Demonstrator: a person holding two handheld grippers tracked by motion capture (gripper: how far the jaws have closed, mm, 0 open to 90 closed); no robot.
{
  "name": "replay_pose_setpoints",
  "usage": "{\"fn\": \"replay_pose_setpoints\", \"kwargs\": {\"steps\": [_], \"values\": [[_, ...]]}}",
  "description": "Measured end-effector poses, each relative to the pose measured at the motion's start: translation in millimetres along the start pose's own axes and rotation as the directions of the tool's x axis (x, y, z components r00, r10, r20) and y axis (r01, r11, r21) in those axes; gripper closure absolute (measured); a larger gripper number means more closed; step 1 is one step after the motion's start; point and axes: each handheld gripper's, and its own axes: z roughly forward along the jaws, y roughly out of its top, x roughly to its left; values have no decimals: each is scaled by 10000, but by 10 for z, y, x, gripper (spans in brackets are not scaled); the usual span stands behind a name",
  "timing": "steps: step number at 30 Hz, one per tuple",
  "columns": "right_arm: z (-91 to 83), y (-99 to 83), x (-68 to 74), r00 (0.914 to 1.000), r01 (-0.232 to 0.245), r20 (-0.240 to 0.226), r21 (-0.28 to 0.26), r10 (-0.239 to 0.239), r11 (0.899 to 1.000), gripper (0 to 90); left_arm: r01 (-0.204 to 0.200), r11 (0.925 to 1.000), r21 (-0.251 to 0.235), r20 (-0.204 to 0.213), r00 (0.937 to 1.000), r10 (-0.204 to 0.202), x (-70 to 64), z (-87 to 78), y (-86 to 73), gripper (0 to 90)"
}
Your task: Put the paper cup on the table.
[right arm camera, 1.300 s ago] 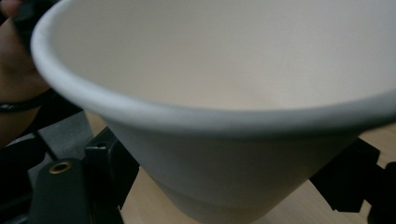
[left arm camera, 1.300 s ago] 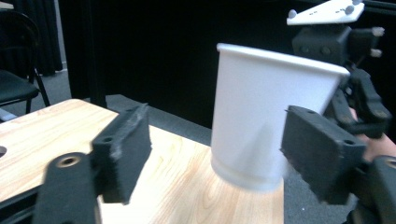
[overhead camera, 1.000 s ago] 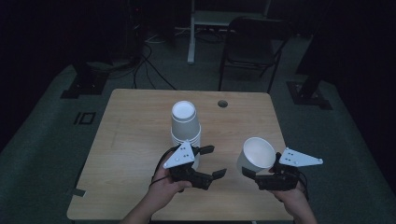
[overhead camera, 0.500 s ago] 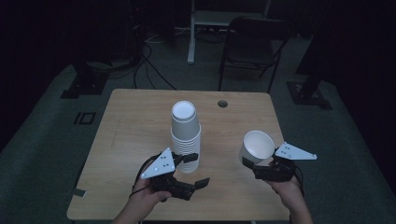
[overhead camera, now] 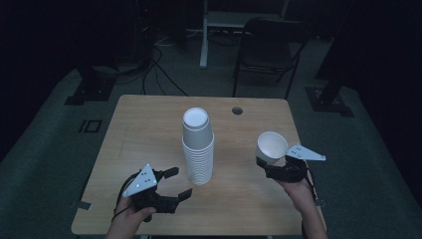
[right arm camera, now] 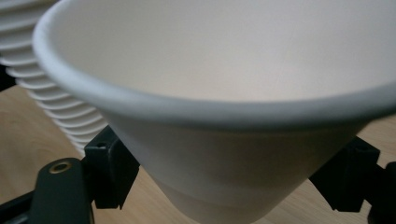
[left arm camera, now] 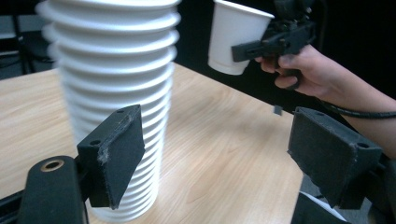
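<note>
A tall stack of white paper cups (overhead camera: 198,149) stands upright in the middle of the wooden table (overhead camera: 139,124). My left gripper (overhead camera: 175,183) is open, low near the table's front edge, just left of the stack's base; the stack (left arm camera: 112,93) rises beyond its left jaw. My right gripper (overhead camera: 264,166) is shut on a single white paper cup (overhead camera: 271,147), held above the table's right side, tilted with its mouth toward me. That cup (right arm camera: 224,102) sits between the right jaws, with the stack (right arm camera: 51,102) behind it at left. From the left gripper view, the held cup (left arm camera: 233,39) hangs at upper right.
A round cable hole (overhead camera: 237,110) lies near the table's far edge. A dark chair (overhead camera: 268,50) and a desk leg (overhead camera: 204,35) stand beyond the table, with cables on the floor at the back left.
My left gripper has drawn back from the stack toward the front left, still open. My right gripper has kept hold of the single cup, shifting only slightly.
</note>
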Motion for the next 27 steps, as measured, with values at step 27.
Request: {"fn": "replay_pose_setpoints", "kwargs": {"steps": [27], "values": [[674, -270, -333, 9902, -511, 1336, 811, 399, 9954, 193, 1368, 9855, 1002, -3225, 9415, -979, 993, -57, -704, 189]]}}
